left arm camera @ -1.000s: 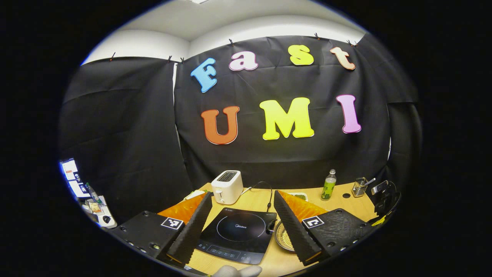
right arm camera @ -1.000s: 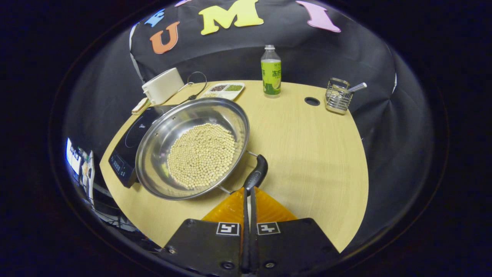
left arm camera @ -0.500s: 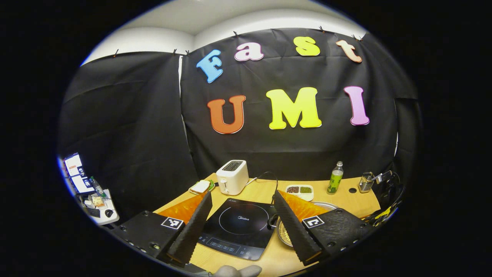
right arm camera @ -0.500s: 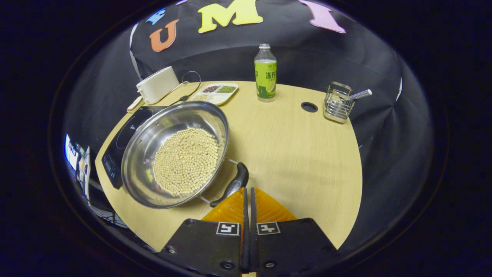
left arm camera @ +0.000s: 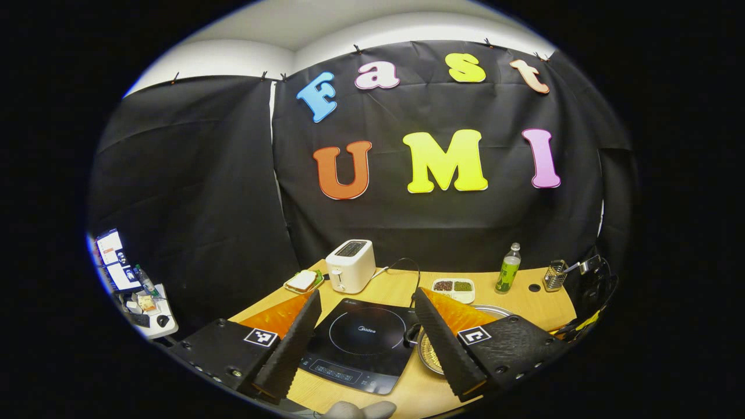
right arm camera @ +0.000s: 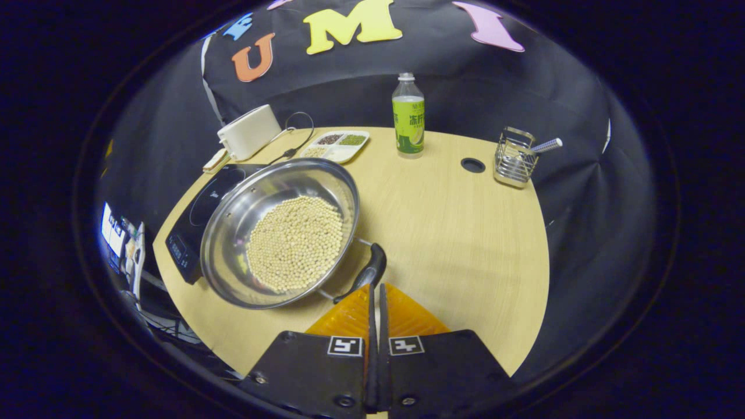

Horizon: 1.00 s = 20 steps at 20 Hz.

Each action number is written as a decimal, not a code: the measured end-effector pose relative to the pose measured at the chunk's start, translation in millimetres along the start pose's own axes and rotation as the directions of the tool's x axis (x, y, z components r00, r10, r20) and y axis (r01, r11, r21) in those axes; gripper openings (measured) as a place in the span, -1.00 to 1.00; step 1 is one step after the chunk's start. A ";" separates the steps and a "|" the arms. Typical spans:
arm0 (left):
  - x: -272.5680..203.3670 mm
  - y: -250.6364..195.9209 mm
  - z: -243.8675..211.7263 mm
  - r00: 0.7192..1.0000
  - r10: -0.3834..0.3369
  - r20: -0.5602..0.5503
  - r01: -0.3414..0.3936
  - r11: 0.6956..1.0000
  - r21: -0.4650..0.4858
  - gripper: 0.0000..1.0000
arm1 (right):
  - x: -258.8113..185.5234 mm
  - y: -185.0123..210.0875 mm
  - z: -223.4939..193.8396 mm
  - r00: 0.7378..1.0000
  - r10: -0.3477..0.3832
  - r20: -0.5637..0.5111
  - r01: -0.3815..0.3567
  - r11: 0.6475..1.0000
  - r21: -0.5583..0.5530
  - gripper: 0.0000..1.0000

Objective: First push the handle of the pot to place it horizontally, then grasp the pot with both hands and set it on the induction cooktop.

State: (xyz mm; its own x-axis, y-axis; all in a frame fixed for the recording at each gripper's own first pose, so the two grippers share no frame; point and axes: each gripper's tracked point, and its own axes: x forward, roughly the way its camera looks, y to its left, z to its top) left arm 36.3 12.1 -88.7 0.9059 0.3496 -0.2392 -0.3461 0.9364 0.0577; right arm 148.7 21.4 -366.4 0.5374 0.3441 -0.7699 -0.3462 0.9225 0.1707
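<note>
In the right gripper view a steel pot (right arm camera: 244, 203) holding pale beans sits on the wooden table, beside the black induction cooktop (right arm camera: 201, 209). Its black side handle (right arm camera: 366, 276) points toward me. My right gripper (right arm camera: 375, 288) is shut, its tips right at the near end of that handle; whether they touch it is unclear. In the left gripper view my left gripper (left arm camera: 366, 297) stands open above the near table edge, with the induction cooktop (left arm camera: 361, 340) between its fingers. A sliver of the pot (left arm camera: 428, 355) shows behind the right finger.
A white toaster (right arm camera: 249, 131), a divided tray of grains (right arm camera: 337, 145), a green bottle (right arm camera: 408, 116) and a wire holder (right arm camera: 513, 156) line the table's far side. A round hole (right arm camera: 472, 165) lies near the bottle. A plate with a sandwich (left arm camera: 302, 281) sits left of the toaster.
The pot's handle has swung left under my shut right gripper, and the pot has turned. My left gripper view has tilted down slightly, bringing more of the table into sight.
</note>
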 end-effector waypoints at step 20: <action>15.5 20.8 -7.5 1.000 -0.009 -0.011 0.010 1.000 0.015 0.92 | 29.4 8.6 0.7 0.998 -0.054 -0.013 0.054 0.998 0.027 -0.93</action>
State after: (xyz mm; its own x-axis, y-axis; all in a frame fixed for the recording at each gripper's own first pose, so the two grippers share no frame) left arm 41.3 36.8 -98.5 0.9064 0.3404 -0.2503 -0.3336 0.9401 0.0703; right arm 162.0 39.6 -387.1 0.5453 0.2916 -0.7859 -0.2955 0.9442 0.1452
